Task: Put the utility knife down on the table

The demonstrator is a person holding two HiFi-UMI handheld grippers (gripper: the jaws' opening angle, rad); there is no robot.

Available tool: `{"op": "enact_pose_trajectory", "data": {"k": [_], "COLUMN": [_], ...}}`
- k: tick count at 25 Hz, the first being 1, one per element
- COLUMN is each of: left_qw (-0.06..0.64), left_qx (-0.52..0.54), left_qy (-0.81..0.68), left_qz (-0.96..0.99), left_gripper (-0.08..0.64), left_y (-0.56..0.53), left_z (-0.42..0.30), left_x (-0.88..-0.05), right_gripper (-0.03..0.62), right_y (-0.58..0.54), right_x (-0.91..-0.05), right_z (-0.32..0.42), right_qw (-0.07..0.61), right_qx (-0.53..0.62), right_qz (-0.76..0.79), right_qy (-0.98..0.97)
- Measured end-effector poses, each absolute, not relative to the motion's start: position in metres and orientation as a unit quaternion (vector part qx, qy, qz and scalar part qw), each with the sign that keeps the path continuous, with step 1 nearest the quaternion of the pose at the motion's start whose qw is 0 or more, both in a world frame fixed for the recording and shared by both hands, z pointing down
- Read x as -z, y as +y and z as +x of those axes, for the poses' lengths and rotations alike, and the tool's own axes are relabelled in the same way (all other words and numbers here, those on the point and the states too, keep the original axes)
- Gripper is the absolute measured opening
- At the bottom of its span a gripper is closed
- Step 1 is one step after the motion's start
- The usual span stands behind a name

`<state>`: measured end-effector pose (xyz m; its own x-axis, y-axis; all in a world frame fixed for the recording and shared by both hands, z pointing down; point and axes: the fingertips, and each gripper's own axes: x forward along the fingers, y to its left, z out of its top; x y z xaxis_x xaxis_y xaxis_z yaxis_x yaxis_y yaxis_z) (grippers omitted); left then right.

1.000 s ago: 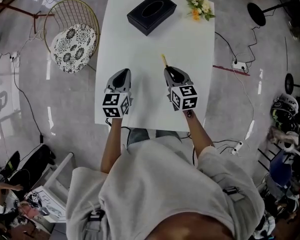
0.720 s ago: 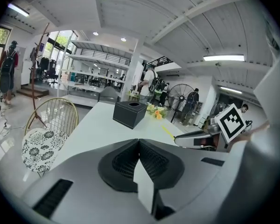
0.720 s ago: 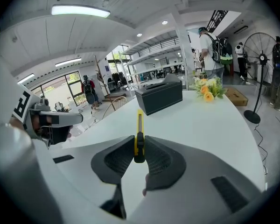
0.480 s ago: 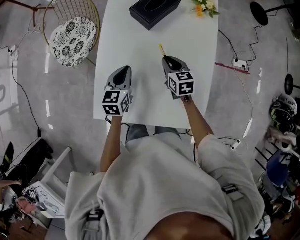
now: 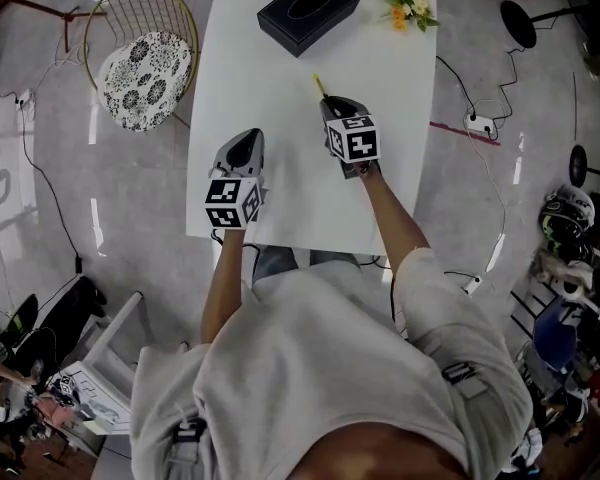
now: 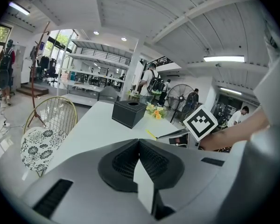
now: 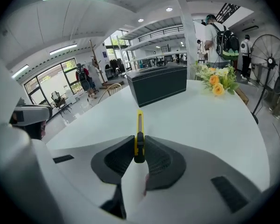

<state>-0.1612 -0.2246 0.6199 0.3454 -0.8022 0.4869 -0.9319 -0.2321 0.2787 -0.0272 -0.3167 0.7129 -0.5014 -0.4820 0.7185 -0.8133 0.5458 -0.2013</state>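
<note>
While the right gripper (image 5: 330,108) has its jaws narrow and clamped on the utility knife (image 7: 139,124), the grip sits at the tail end. The yellow body sticks out forward over the table (image 5: 280,88), just above centre in the head view. Can't tell if the tip touches the table.

Left gripper (image 5: 244,146), lower left of it: jaws pressed together, nothing in them.

Handling guess: light, rigid, smooth plastic shell, probably slippery. A tail pinch lets it pivot, so mid-body across the flat sides would hold better. Blade looks retracted, not confirmed. Not fragile, so a low release should do.

Black box (image 5: 309,11) and flowers (image 5: 407,0) sit at the top of frame, well apart from the knife.
</note>
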Motion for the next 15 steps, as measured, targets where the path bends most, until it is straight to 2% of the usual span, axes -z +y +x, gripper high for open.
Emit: {"op": "enact_pose_trajectory", "data": {"k": [9,15], "left_qw": [0.267,0.269], "left_qx": [-0.119,-0.119], "left_qy": [-0.561,-0.56], "left_qz": [0.774,0.774], "left_gripper": [0.02,0.02], "left_y": [-0.226,-0.227], "left_z": [-0.161,-0.159], "left_x": [-0.619,-0.62], "right_gripper": [0.083,0.083], "right_y": [-0.325,-0.326], "right_x": [-0.737,-0.735], "right_z": [-0.025,-0.024], "right_qw": [0.368,0.371], "right_qx": [-0.281,-0.286], "right_qz": [0.384,0.385], "right_qy": [-0.799,-0.795]}}
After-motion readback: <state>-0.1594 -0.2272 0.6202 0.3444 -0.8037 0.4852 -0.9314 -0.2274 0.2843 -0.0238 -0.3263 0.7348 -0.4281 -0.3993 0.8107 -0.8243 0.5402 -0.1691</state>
